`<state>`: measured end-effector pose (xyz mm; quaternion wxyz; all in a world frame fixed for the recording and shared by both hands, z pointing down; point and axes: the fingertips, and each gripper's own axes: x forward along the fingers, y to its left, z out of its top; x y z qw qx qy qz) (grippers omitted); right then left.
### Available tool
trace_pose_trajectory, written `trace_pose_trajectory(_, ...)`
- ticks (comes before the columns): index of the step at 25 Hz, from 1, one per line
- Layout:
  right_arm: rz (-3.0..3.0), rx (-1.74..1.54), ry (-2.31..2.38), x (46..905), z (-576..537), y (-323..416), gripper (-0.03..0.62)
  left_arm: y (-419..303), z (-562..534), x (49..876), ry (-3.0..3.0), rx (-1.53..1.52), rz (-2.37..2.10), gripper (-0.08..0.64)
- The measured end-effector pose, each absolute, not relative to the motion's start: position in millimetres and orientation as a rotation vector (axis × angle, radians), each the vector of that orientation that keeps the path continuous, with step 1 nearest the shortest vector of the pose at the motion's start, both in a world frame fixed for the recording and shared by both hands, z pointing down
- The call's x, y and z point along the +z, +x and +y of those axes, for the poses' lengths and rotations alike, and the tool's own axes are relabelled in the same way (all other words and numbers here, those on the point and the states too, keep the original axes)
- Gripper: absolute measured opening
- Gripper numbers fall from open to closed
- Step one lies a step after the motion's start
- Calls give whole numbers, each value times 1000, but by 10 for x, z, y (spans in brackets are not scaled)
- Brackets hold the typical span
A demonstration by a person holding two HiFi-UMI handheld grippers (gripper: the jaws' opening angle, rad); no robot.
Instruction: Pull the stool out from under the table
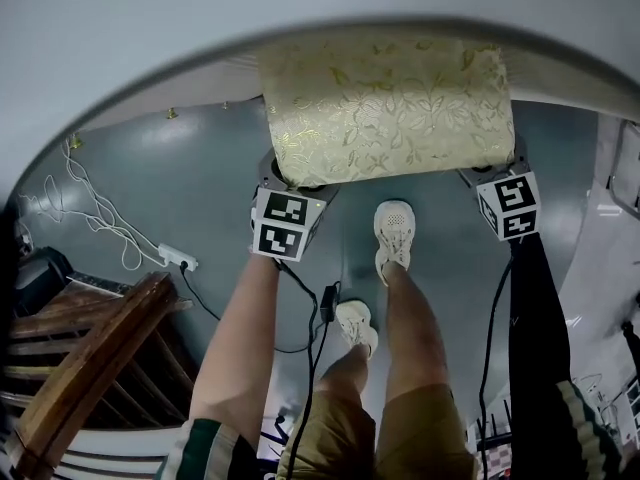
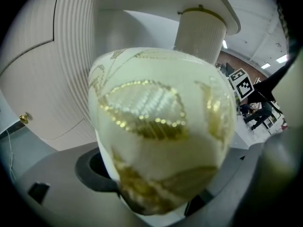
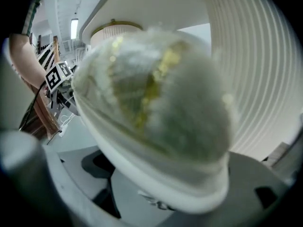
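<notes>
Tongs of left gripper (image 1: 292, 183) and right gripper (image 1: 492, 176) spread, each straddling the gold-patterned stool (image 1: 388, 103) end.

I can read no words, numbers or brands anywhere. Only black-and-white square marker patterns show, on a white cube (image 1: 281, 225) left of centre and its twin (image 1: 510, 206) right of centre.
</notes>
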<state>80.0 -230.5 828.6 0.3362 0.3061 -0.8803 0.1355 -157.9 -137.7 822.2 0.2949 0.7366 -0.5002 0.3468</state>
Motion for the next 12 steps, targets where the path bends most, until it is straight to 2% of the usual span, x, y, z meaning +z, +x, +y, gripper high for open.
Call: trace_pose_trajectory(12,-2261,472,768,8395,-2168,785,454,-1613,-1295,8158,1898,1034,-1266,445)
